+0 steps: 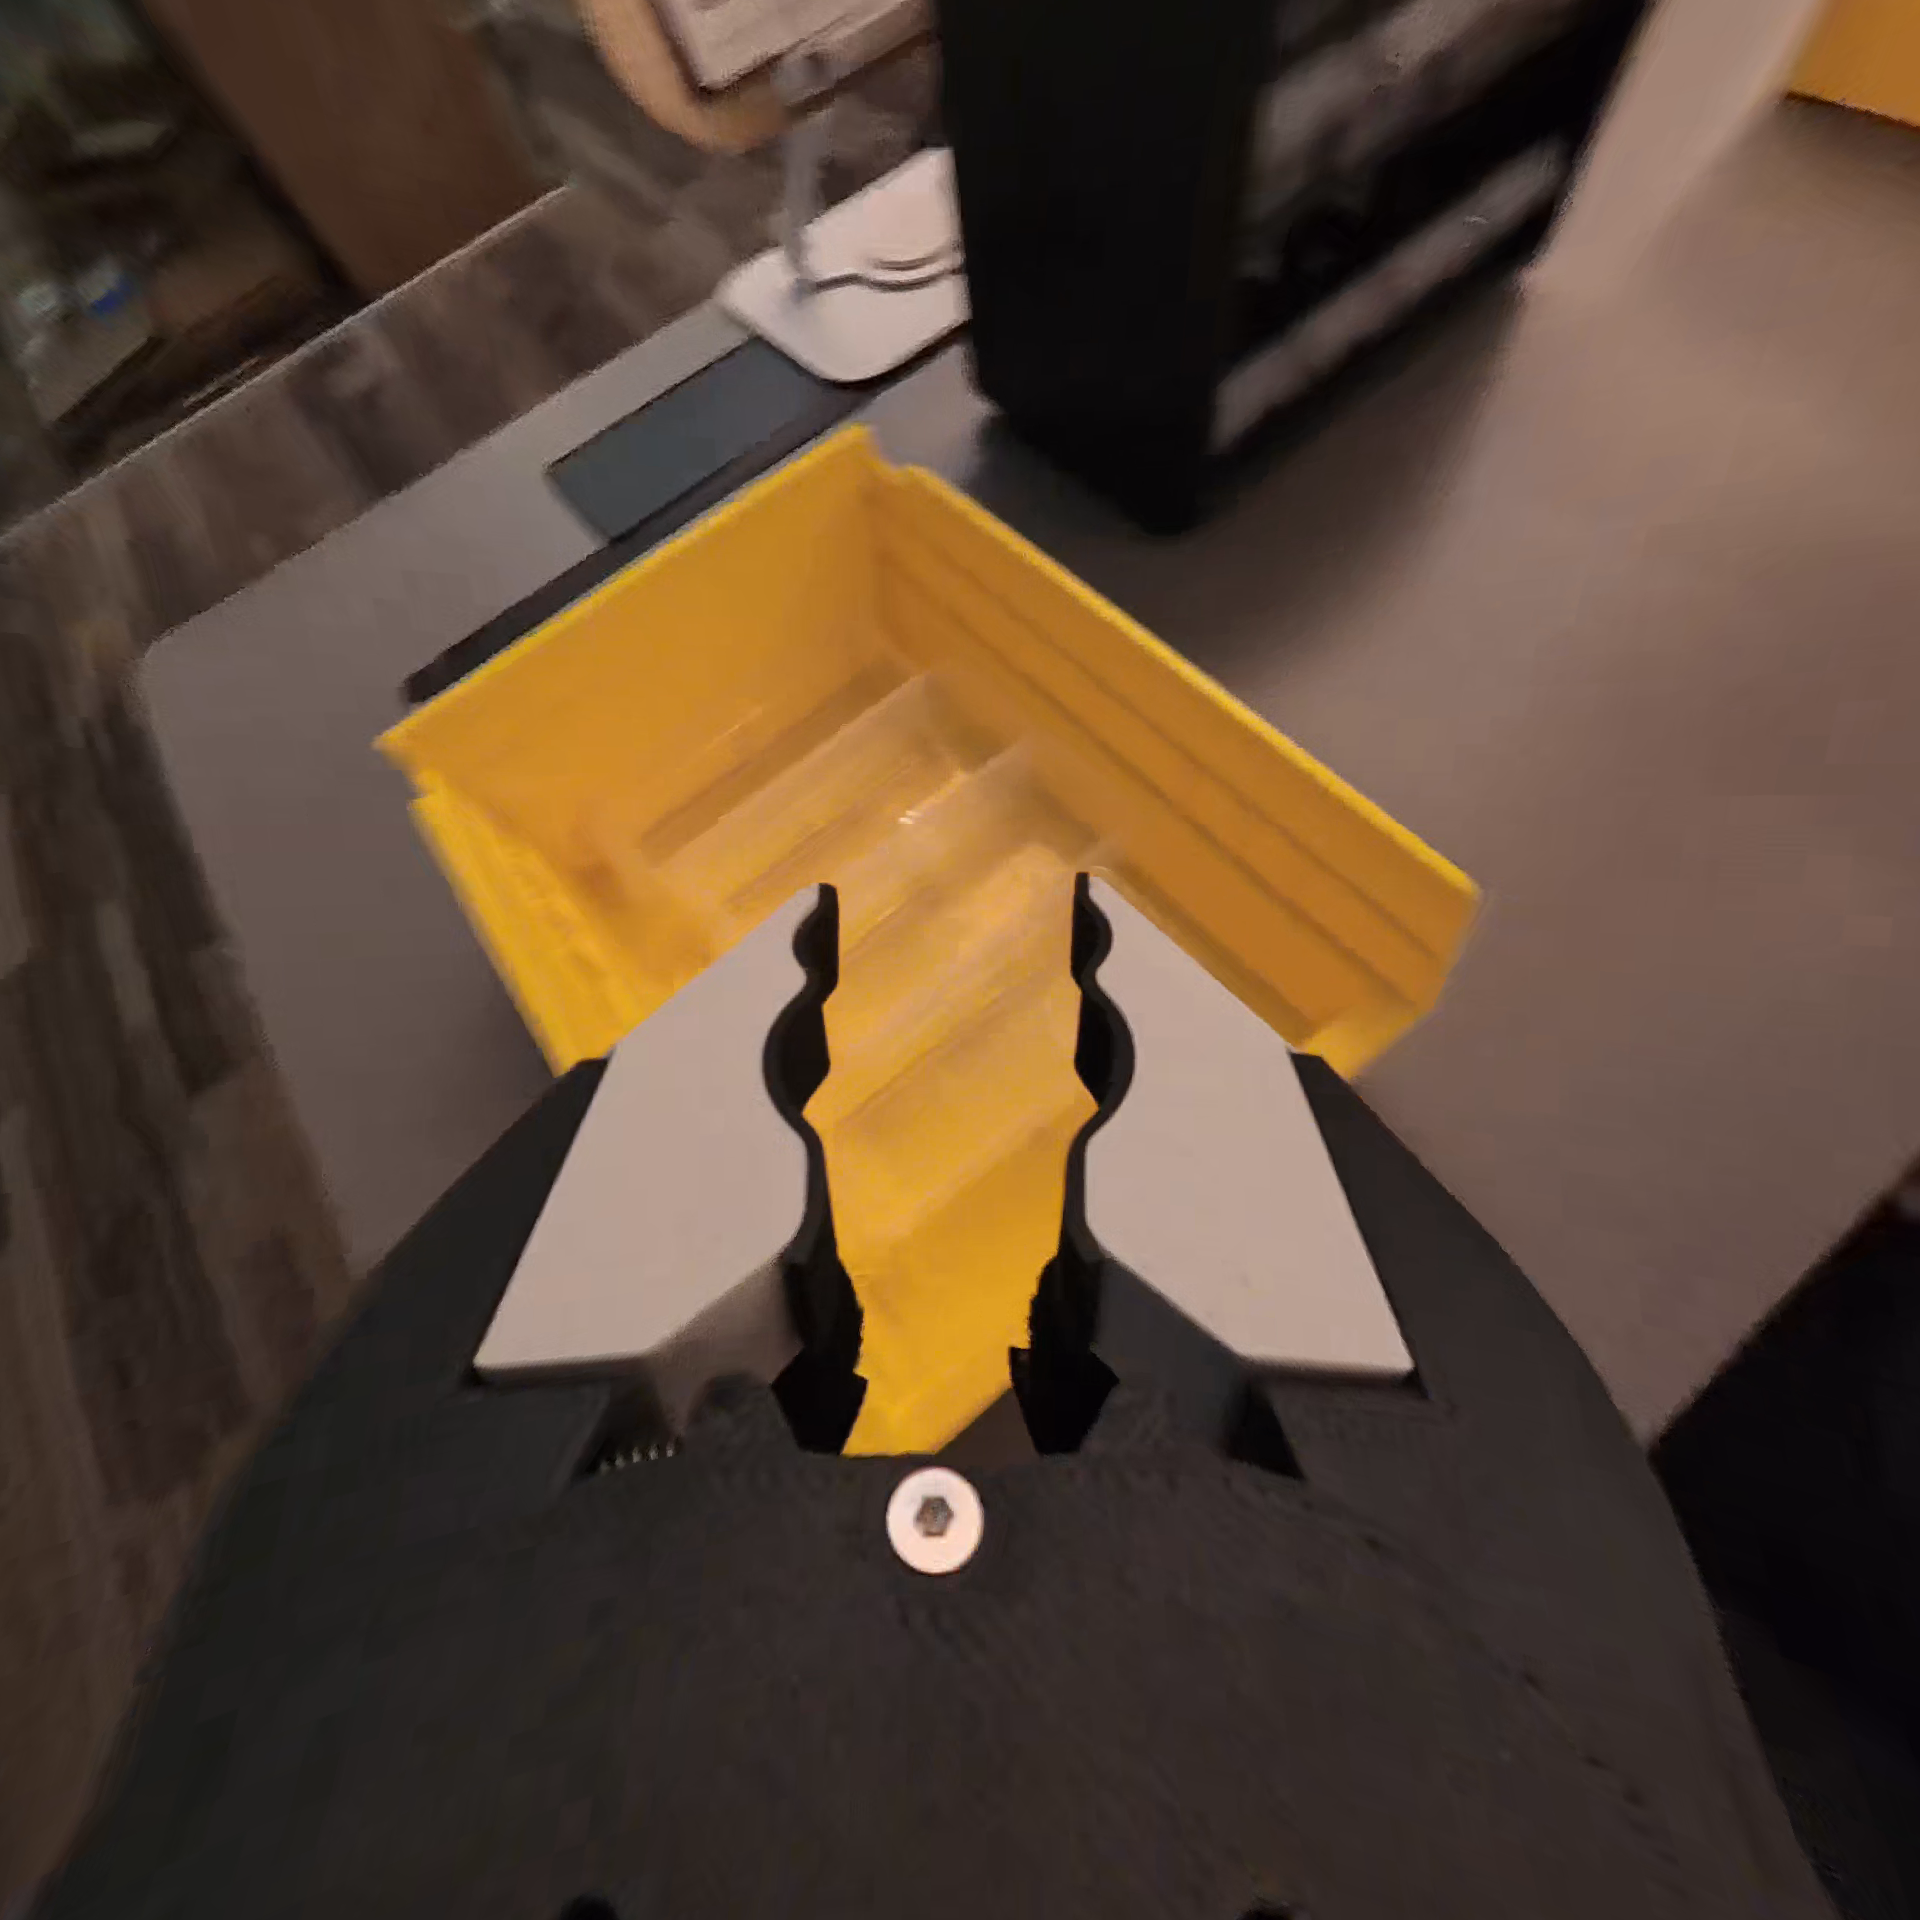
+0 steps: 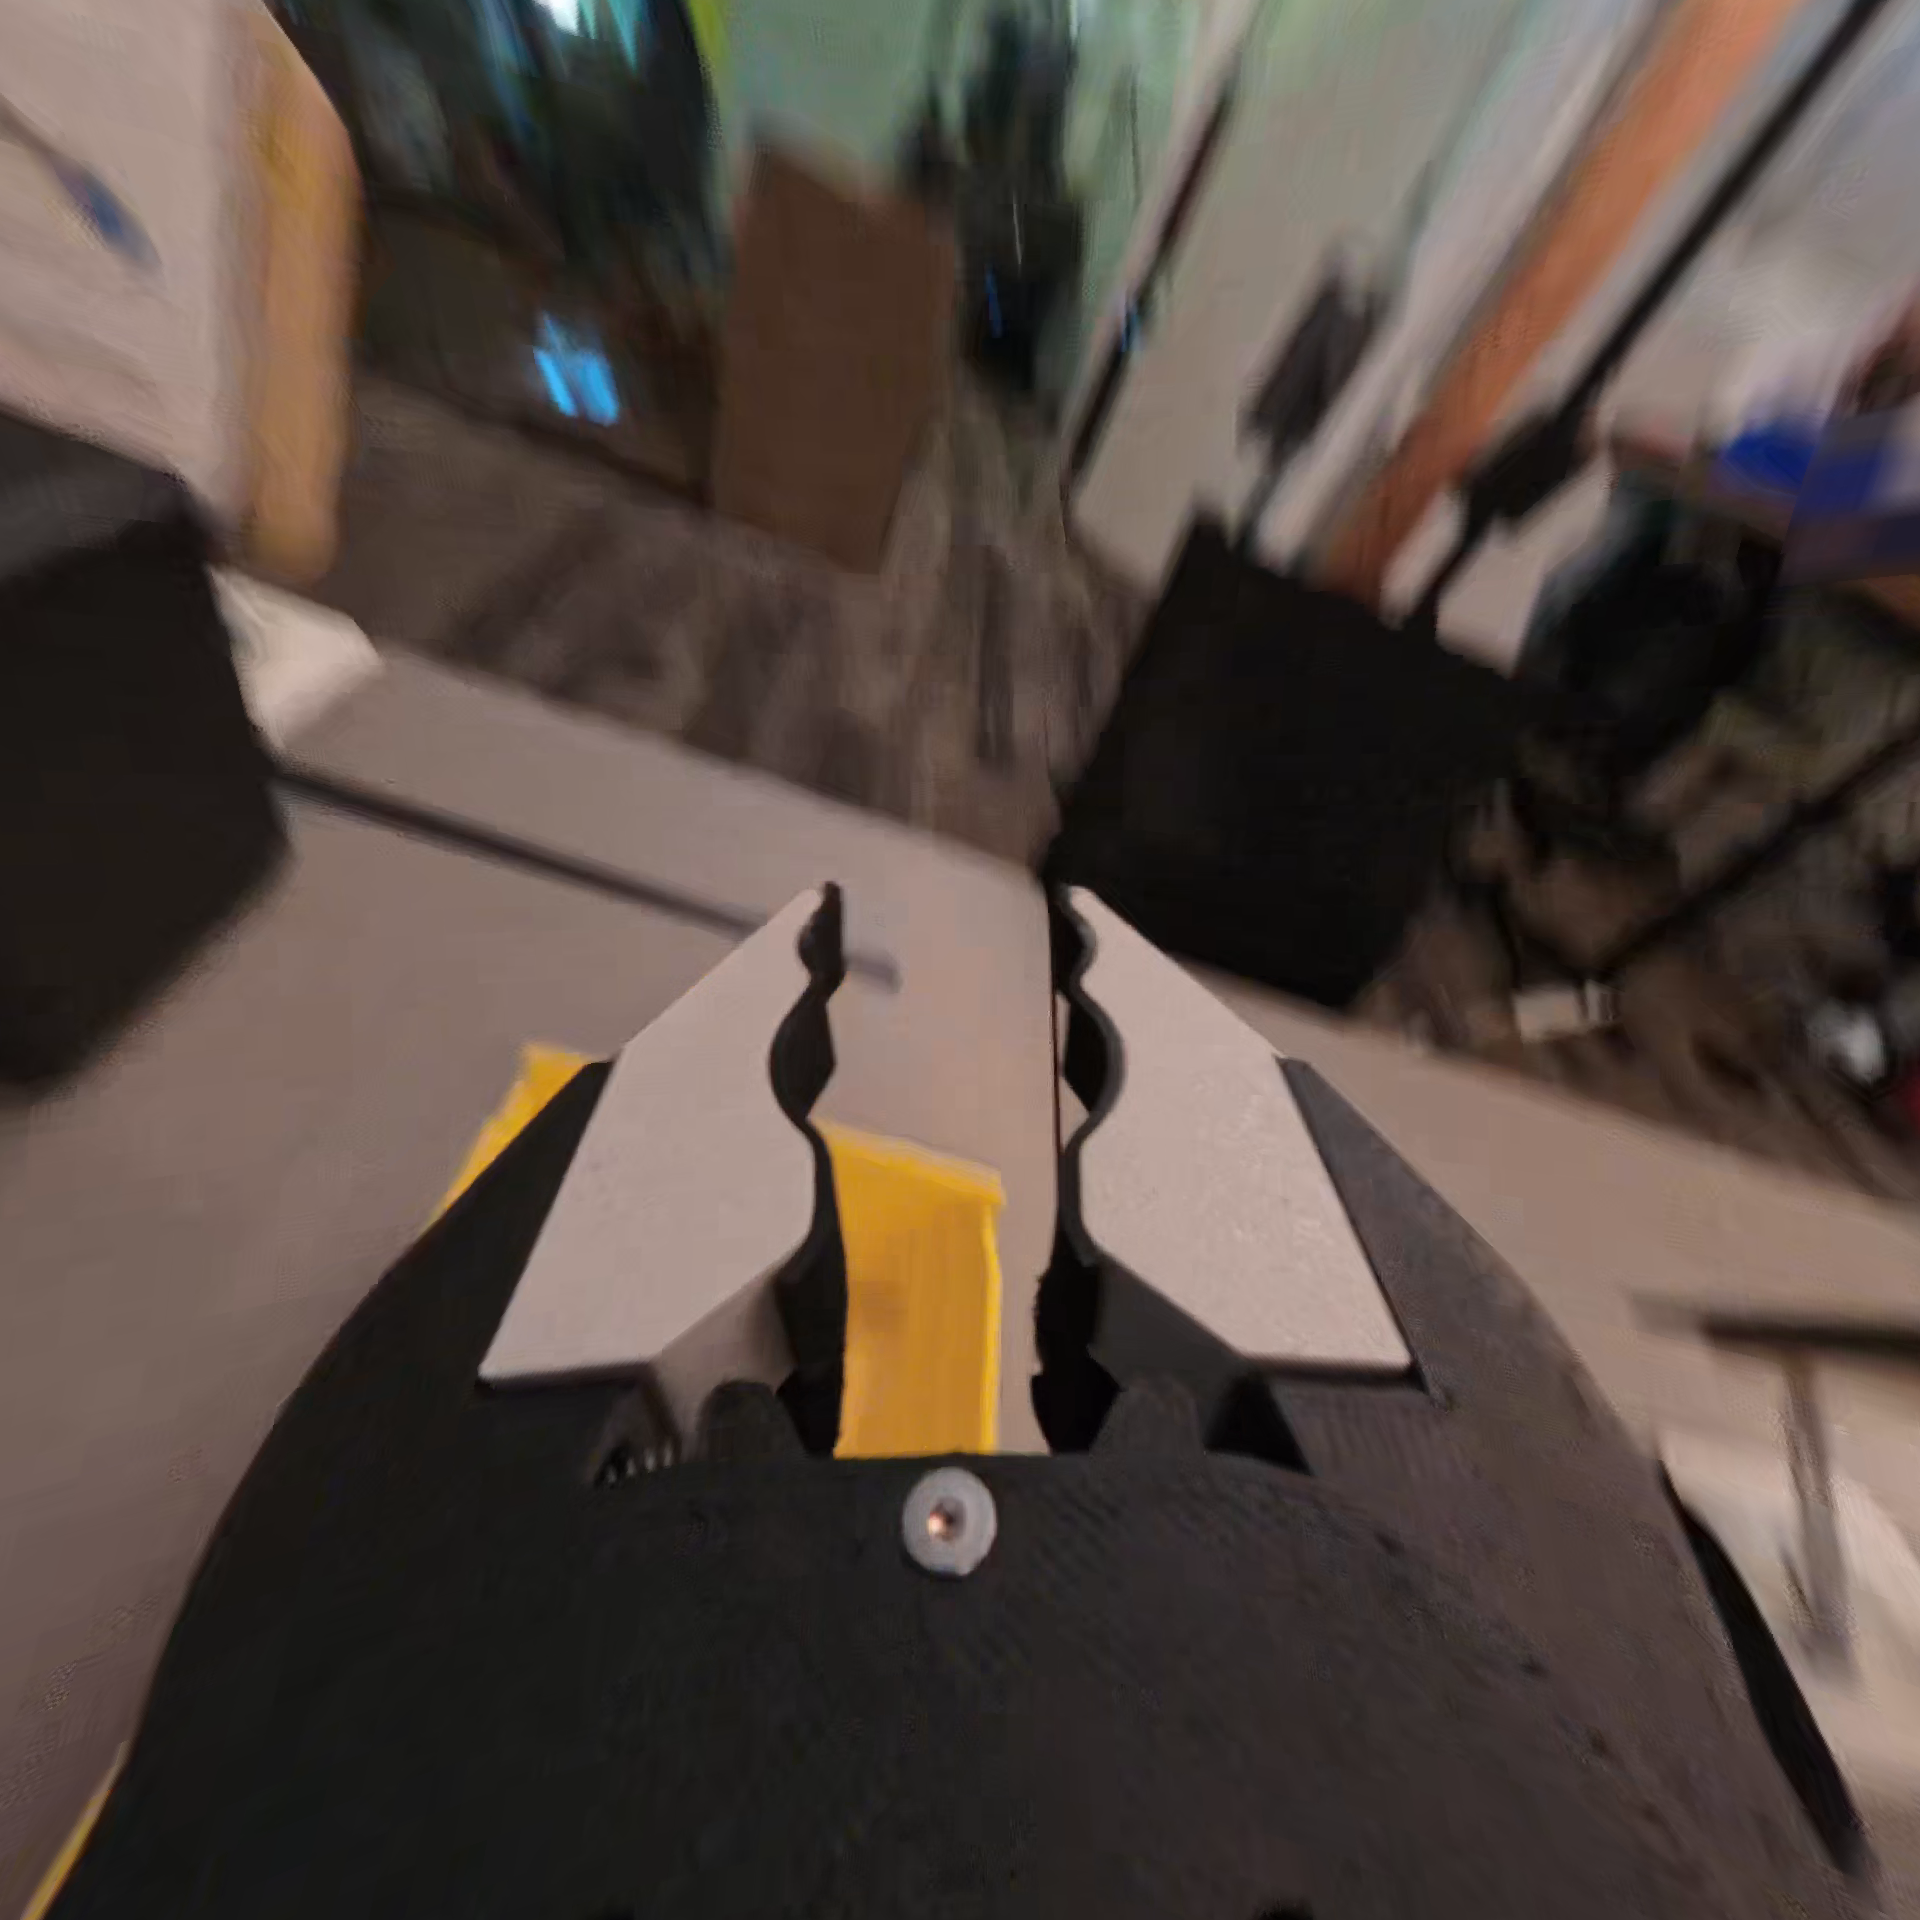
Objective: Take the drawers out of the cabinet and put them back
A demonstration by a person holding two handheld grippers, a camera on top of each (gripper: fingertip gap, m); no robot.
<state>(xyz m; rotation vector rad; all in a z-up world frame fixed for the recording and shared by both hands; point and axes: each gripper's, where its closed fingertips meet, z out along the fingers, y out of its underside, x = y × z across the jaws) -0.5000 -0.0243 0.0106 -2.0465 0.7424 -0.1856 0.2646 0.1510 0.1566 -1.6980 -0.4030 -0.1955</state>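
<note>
A yellow drawer lies open side up on the grey table, one corner pointing at me, and it looks empty. My left gripper hovers over its near corner with the jaws apart and nothing between them. A tall black box, likely the cabinet, stands behind the drawer. In the blurred right wrist view, my right gripper is open and empty above the table. A yellow drawer part shows below and between its fingers; I cannot tell whether they touch.
A white lamp base and a dark flat pad lie behind the drawer near the table's far edge. In the right wrist view a black object sits at the left and a black box beyond the table edge. The grippers' ends are close to 80 centimeters from one another. The black object lies around 40 centimeters away from my right fingertips.
</note>
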